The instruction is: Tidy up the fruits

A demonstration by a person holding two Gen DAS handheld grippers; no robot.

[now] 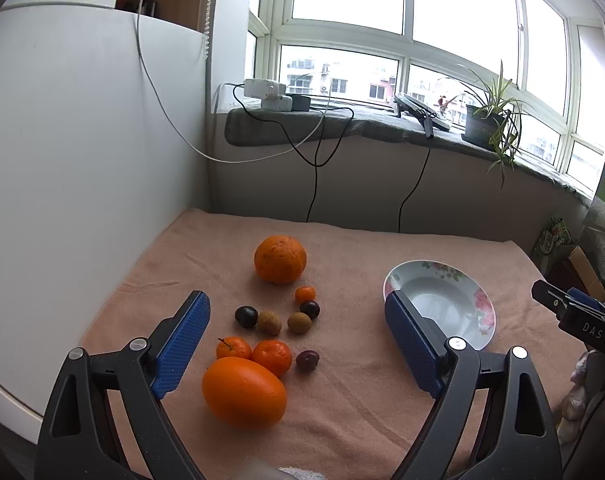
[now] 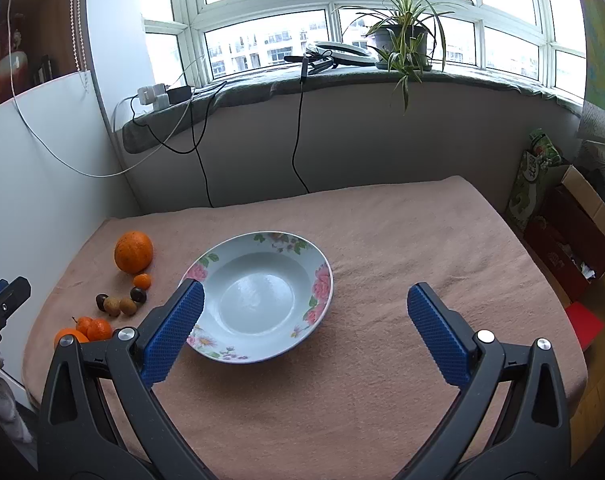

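Observation:
Fruits lie on a pink cloth-covered table [image 1: 342, 408]. A large orange [image 1: 280, 259] is farthest; a smooth orange fruit [image 1: 244, 392] is nearest. Between them lie small tangerines [image 1: 271, 356], dark plums [image 1: 246, 316] and brown longans [image 1: 269, 322]. A flowered white plate [image 1: 442, 300] stands empty to the right. My left gripper [image 1: 298, 308] is open above the fruit cluster. In the right wrist view my right gripper [image 2: 306, 300] is open over the plate [image 2: 258, 296], with the fruits [image 2: 133, 251] at the left.
A white panel [image 1: 82, 160] walls the table's left side. Cables [image 1: 314, 184] hang from the windowsill behind the table. A potted plant [image 2: 400, 40] and a ring light [image 2: 338, 54] stand on the sill. Cardboard boxes [image 2: 574, 236] sit right of the table.

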